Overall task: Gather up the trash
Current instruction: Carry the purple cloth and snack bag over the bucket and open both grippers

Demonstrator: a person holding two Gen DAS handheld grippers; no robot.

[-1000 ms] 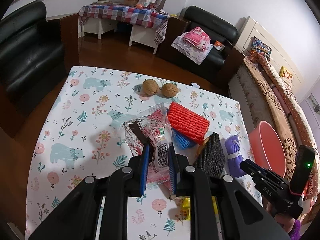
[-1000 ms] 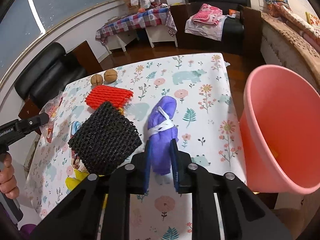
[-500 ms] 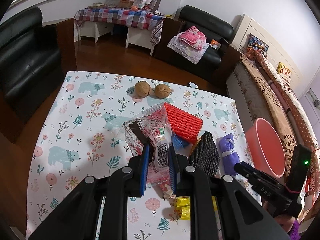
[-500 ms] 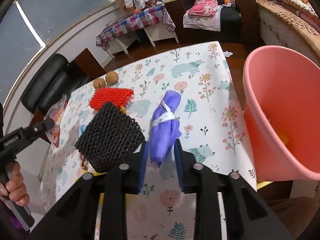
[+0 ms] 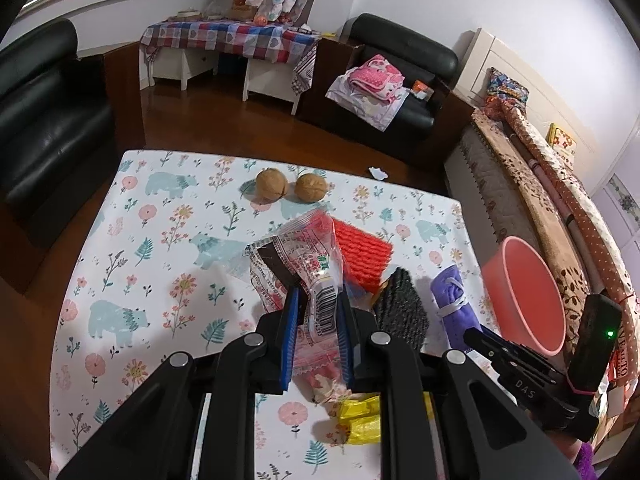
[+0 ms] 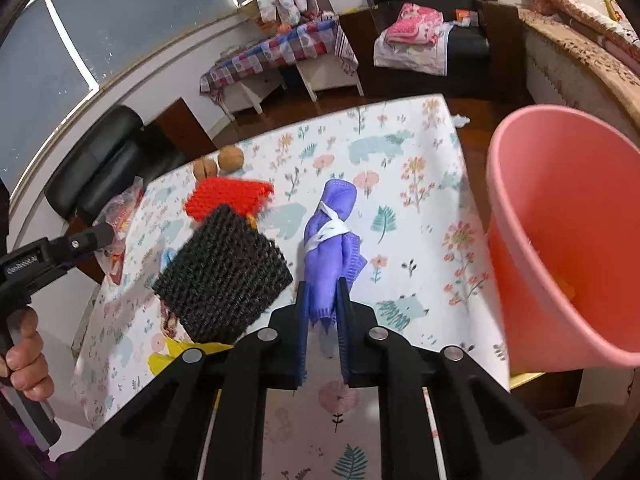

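Your left gripper (image 5: 316, 308) was clamped on a crinkled plastic snack wrapper (image 5: 304, 264), its blue pads pressed against the barcode end. The wrapper's long axis ran away from the camera along the fingers, its loose printed end fanning out above the table (image 5: 160, 280) toward the two walnuts (image 5: 290, 189).

Your right gripper (image 6: 323, 300) was pinching the near end of a rolled purple cloth (image 6: 332, 236) tied around the middle with a white band. The roll's long axis pointed forward along the fingers toward the far edge of the table, tilted slightly right at its top.

The left view showed what the right did not: the wrapper's full face, a yellow scrap (image 5: 360, 420) lying just beyond the fingers, and the right gripper body with a green light coming in from the lower right. The right view alone showed the inside of the pink bucket (image 6: 560, 200), which stood off the table's right edge, its mouth tipped toward the camera; something orange lay low against its inner wall, too blurred to name.

A black foam net (image 6: 224, 276) partly covered the red foam net (image 6: 228, 198), both left of the purple cloth. In the right view your left hand (image 6: 26, 356) gripped the other tool's handle at the frame's left edge.
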